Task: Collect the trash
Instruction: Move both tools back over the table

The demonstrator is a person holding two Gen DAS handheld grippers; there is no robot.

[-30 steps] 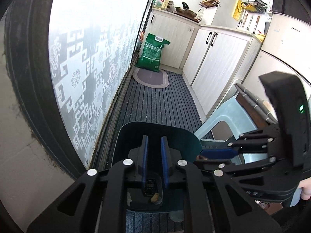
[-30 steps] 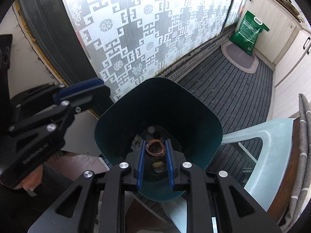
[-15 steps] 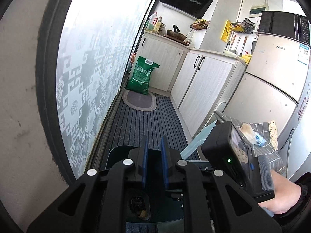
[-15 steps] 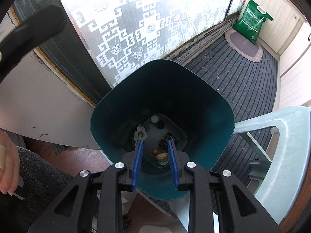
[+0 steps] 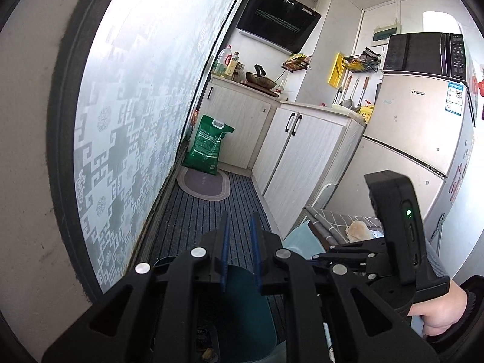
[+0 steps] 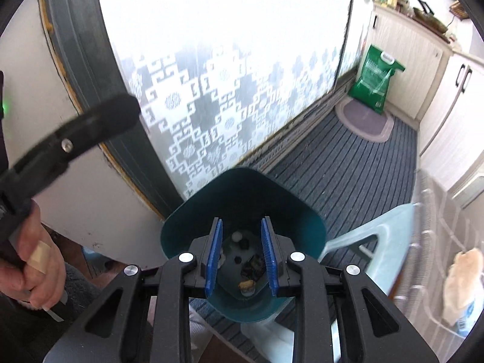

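Observation:
A dark teal trash bin [image 6: 287, 211] stands on the floor by the patterned glass door, with several scraps of trash [image 6: 251, 267] at its bottom. My right gripper [image 6: 242, 230] is open and empty above the bin's mouth. My left gripper [image 5: 239, 227] is open with a narrow gap and empty; the bin [image 5: 248, 314] shows below it. A crumpled pale wrapper [image 6: 462, 275] lies on the checked tablecloth at the right, also in the left wrist view [image 5: 358, 231]. The right gripper's body [image 5: 393, 236] sits right of my left one.
A pale blue plastic chair [image 6: 378, 230] stands beside the bin. A green sack [image 5: 208, 145] and an oval mat [image 5: 204, 184] lie at the far end of the striped floor mat. White cabinets [image 5: 302, 163] and a fridge [image 5: 417, 139] line the right side.
The right gripper let a brown scrap fall into the bin, opened wider and rose. The left gripper lifted and tilted up toward the kitchen.

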